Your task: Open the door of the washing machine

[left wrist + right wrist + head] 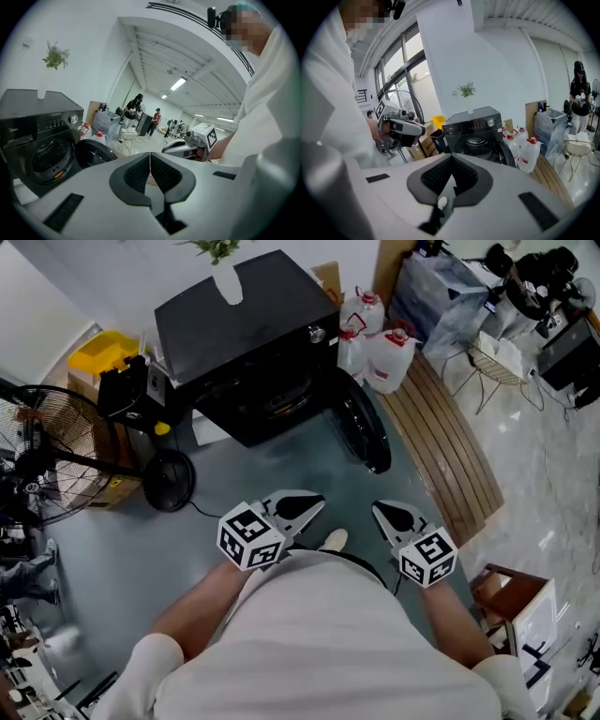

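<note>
The left gripper [150, 164] has its two jaws pressed together, the ribbed black pads meeting tip to tip with nothing between them. The right gripper [451, 161] is the same: jaws closed and empty, with only a pale shoe [442, 202] glimpsed through the gap below the pads. Both have smooth grey plastic bodies, and each carries a cube [251, 538] of black-and-white square markers. The person holds both close to the waist, pointing slightly downward.

The washing machine [248, 324] is straight ahead, well apart from both grippers, across a grey floor [141, 549]. It is a boxy, glossy black front-loader with a silver dial [317, 333] at its top right corner. Its door [361, 427], a thick, round, dark disc, already stands open. It is hinged on the machine's right side and stands upright on edge, angled out toward the person, which leaves the drum [47, 157] exposed. The right gripper is the nearer one to the door. Judging from this, the opening looks done and no grip is called for.

To the right of the machine stand clear water jugs [389, 357] with red caps, near a slatted wooden platform [450, 446]. A black fan [47, 460] sits at the left.
</note>
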Available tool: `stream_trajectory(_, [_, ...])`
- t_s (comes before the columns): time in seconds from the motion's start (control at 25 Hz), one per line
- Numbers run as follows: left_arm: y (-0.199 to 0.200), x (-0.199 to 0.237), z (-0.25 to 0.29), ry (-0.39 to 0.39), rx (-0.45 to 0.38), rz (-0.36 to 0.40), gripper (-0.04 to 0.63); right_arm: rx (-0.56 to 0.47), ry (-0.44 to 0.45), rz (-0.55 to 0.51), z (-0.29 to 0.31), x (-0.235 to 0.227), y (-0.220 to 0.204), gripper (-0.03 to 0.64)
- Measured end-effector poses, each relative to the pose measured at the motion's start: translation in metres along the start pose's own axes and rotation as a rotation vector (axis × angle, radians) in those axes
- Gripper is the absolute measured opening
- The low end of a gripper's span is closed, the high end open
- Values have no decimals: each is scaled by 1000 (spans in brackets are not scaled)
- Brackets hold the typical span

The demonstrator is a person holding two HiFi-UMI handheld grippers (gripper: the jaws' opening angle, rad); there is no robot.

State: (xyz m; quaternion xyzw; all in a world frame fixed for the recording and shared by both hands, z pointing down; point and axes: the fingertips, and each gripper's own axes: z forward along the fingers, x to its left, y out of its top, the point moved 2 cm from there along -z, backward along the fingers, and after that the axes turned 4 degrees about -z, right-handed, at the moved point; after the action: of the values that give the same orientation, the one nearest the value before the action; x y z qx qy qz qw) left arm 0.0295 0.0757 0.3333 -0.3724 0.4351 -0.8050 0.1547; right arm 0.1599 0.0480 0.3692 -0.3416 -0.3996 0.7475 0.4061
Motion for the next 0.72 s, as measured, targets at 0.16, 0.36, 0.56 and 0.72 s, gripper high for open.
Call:
stream_trajectory(0.16, [-1,-4,1,-2,-10,-7,20,7,8,-11,-2,6,-1,8])
stream_trajectory(0.36, [-3,-3,2,-1,-16,-22,20,10,7,-10,-2,6,-3,8])
stream_trajectory(0.56, [-6,-3,5,2,-9,-30,20,13,6,-9,-3,7,-6,8])
stream_trajectory(0.72, [-7,0,7,9,-8,-38,19,14,4,-7,-2,5,-8,8])
